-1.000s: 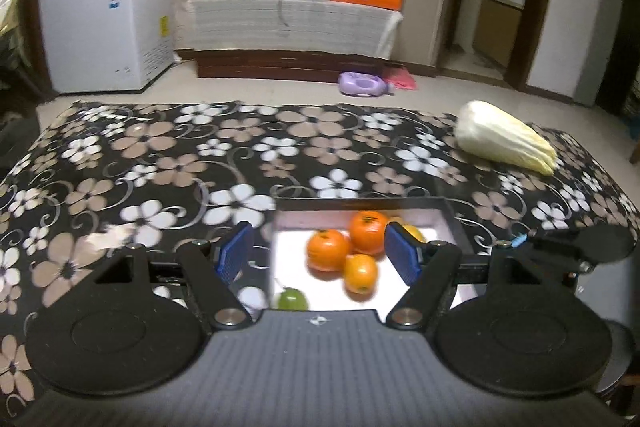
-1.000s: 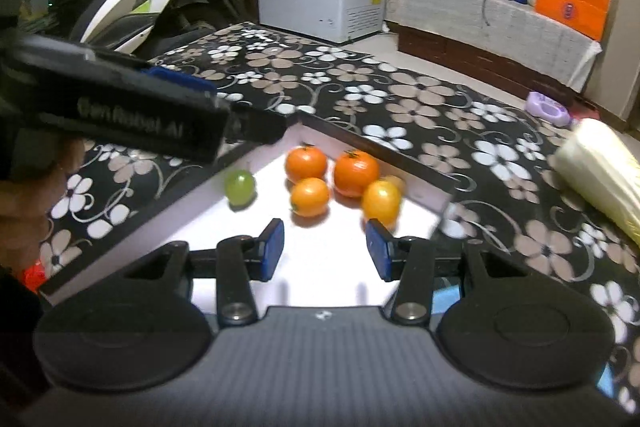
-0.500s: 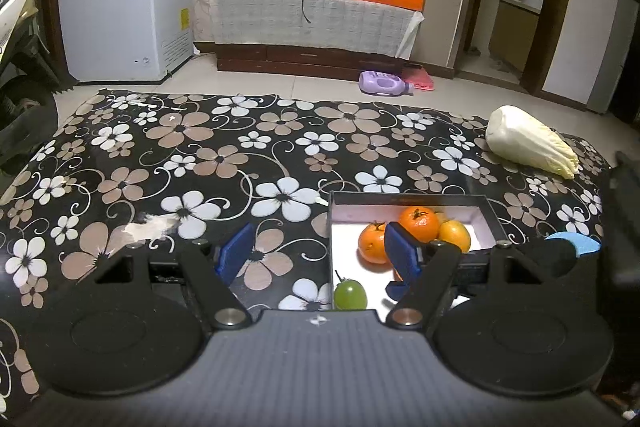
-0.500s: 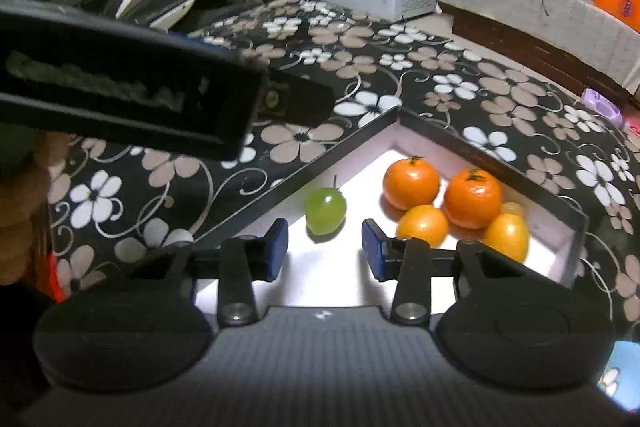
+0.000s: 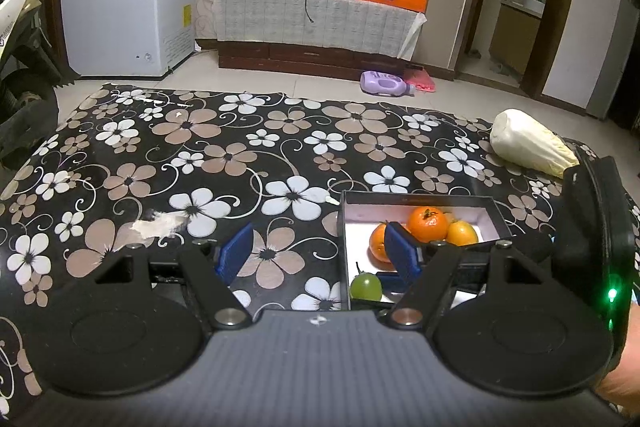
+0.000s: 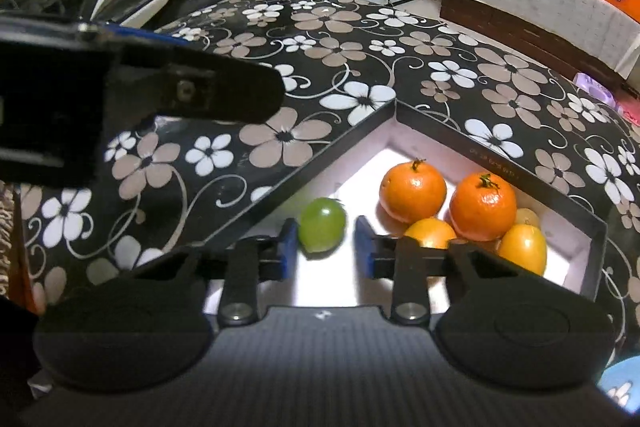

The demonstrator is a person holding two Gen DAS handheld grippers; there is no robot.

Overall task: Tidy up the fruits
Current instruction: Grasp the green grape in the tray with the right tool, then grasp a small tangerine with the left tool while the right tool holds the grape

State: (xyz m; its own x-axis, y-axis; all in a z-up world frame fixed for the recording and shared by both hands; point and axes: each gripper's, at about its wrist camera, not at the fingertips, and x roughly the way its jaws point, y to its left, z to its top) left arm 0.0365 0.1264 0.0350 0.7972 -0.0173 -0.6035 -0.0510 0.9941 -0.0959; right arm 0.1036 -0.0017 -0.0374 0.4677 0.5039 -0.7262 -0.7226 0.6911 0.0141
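Your right gripper [image 6: 326,241] points steeply down into the box [image 6: 496,151]. Its jaws have just been closing around the green fruit [image 6: 322,230]: left pad touching it, right pad just beside, so no firm clamp visible. The fruit sits on the box floor, near the oranges [image 6: 482,207]. Your left gripper [image 5: 316,253] hovers released over the floral tablecloth [image 5: 200,155], beside the box, tilted down.

Left wrist view: set behind its own fingers [image 5: 236,253], angled down across the flowered surface [image 5: 200,163], facing the far wall and television stand.

Right wrist view: close over the box [image 6: 560,201], looking down into it.

Shared by both: box, green fruit [image 6: 322,225], oranges [image 5: 427,224], surface, white freezer [image 5: 124,15].
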